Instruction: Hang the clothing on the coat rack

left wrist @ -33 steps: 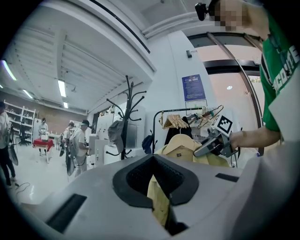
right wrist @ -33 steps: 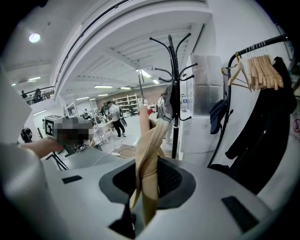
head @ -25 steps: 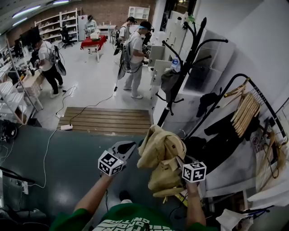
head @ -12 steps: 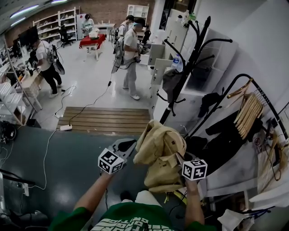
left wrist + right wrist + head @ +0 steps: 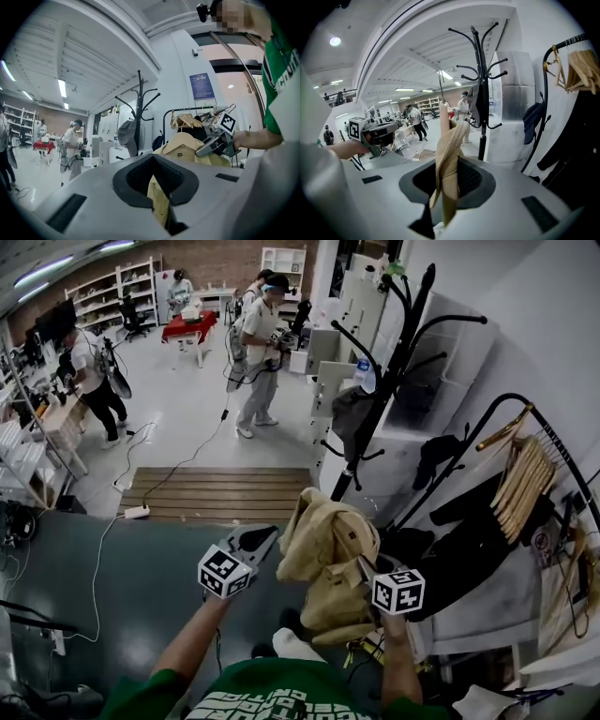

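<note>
Pale workshop floor (image 5: 178, 418) stretches off at the left, where other people (image 5: 255, 343) stand working. Nearer us, our left gripper (image 5: 262, 540) is clamped on a fold of the soft tan cotton jacket (image 5: 328, 540), which hangs bunched in the air between both tools, in front of our chest. Our right gripper (image 5: 364, 565) is likewise pinched on a twisted strip of the same cloth. Up and to the right stands the black metal coat rack (image 5: 389, 362), well apart from the jacket, with a grey garment (image 5: 352, 413) on one of its hooks. We judge the jacket light, limp and not fragile. It will sag and swing, so we would take it by the collar and drop that over a free hook.
</note>
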`<action>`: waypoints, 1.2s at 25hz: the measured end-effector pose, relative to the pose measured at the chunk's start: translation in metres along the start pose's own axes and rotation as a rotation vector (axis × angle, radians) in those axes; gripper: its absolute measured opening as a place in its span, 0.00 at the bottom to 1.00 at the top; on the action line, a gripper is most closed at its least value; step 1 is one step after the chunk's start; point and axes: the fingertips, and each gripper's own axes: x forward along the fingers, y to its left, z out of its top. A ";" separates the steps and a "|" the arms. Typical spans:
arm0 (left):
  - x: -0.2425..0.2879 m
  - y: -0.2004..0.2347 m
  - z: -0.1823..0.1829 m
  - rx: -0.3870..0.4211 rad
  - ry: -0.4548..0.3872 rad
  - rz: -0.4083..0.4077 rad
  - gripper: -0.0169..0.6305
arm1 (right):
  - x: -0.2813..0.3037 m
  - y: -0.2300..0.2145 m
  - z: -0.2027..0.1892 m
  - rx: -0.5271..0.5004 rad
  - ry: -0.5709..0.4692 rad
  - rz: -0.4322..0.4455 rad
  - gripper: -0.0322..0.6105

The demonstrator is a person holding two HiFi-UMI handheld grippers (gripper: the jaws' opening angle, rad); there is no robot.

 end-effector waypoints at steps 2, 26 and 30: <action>0.010 0.008 0.004 0.006 0.002 -0.002 0.03 | 0.008 -0.005 0.006 -0.005 0.002 0.005 0.18; 0.074 0.072 0.018 0.019 -0.017 0.010 0.03 | 0.069 -0.058 0.093 -0.066 -0.021 0.006 0.18; 0.076 0.080 0.020 0.020 -0.027 0.016 0.03 | 0.075 -0.063 0.121 -0.087 -0.041 0.006 0.18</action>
